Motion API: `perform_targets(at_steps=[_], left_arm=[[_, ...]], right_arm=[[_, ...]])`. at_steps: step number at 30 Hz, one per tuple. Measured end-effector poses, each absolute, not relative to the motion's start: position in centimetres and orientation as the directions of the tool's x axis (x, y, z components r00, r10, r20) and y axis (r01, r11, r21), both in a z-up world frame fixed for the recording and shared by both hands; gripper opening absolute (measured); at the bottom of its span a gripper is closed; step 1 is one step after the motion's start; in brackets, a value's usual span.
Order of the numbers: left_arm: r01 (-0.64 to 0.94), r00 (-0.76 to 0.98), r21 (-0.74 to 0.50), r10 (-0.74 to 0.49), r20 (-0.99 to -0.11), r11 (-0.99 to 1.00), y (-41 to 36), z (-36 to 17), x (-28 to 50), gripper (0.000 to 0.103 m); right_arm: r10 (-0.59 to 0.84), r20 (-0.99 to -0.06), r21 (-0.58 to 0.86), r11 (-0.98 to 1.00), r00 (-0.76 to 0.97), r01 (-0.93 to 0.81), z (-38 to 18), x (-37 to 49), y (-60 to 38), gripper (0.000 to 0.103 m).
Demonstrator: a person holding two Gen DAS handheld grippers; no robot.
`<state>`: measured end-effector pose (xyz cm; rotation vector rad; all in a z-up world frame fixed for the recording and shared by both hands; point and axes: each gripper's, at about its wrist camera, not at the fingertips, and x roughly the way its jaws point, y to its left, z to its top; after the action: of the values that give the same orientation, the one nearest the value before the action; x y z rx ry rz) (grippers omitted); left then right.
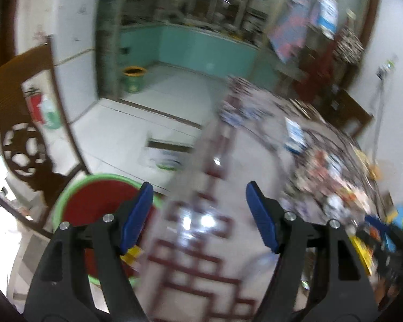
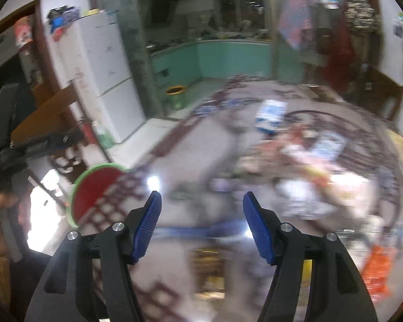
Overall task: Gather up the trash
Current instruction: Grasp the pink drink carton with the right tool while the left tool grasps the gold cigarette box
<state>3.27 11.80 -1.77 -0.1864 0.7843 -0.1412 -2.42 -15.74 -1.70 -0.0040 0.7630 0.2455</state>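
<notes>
- Sitting at the left edge of the table (image 1: 190,244), a round bin (image 1: 99,201) with a green rim and red inside shows in both views (image 2: 94,187); a yellow scrap (image 1: 133,255) shows just by its rim, under the left gripper's left finger.
- Blurred by motion, the trash (image 2: 309,177) looks like a heap of mixed wrappers, white, pink, blue and orange, piled on the table's right half (image 1: 327,177); single pieces cannot be told apart.
- Left gripper (image 1: 198,217): jaws spread wide, blue pads (image 1: 137,217) bare, nothing between them; it hangs above the table's patterned edge, just right of the bin, pointing across the room.
- Right gripper (image 2: 201,225): jaws likewise spread wide and holding nothing, raised over the table's middle, the heap ahead to its right.
</notes>
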Motion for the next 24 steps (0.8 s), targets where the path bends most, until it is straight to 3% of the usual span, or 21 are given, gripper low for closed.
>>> perform_targets(at_steps=[6, 11, 14, 24], left_arm=[[0.280, 0.550, -0.233, -0.355, -0.756, 0.931, 1.6, -4.8, 1.9, 0.069], [0.420, 0.394, -0.218, -0.393, -0.831, 0.881, -5.2, -8.6, 0.0, 0.069], [0.425, 0.338, -0.232, -0.391, -0.856, 0.875, -6.6, -10.5, -0.2, 0.070], [0.408, 0.297, -0.194, -0.330, -0.896, 0.892, -8.4, -12.8, 0.5, 0.072]], right_arm=[[0.088, -0.710, 0.000, 0.992, 0.699, -0.125, -1.6, -1.8, -23.5, 0.062], [0.042, -0.703, -0.020, 0.997, 0.710, -0.078, -2.9, -0.5, -27.1, 0.062], [0.055, -0.720, -0.001, 0.997, 0.692, -0.081, -3.6, 1.2, -28.0, 0.062], [-0.013, -0.792, -0.138, 0.978, 0.610, -0.157, -6.6, 7.0, -27.9, 0.061]])
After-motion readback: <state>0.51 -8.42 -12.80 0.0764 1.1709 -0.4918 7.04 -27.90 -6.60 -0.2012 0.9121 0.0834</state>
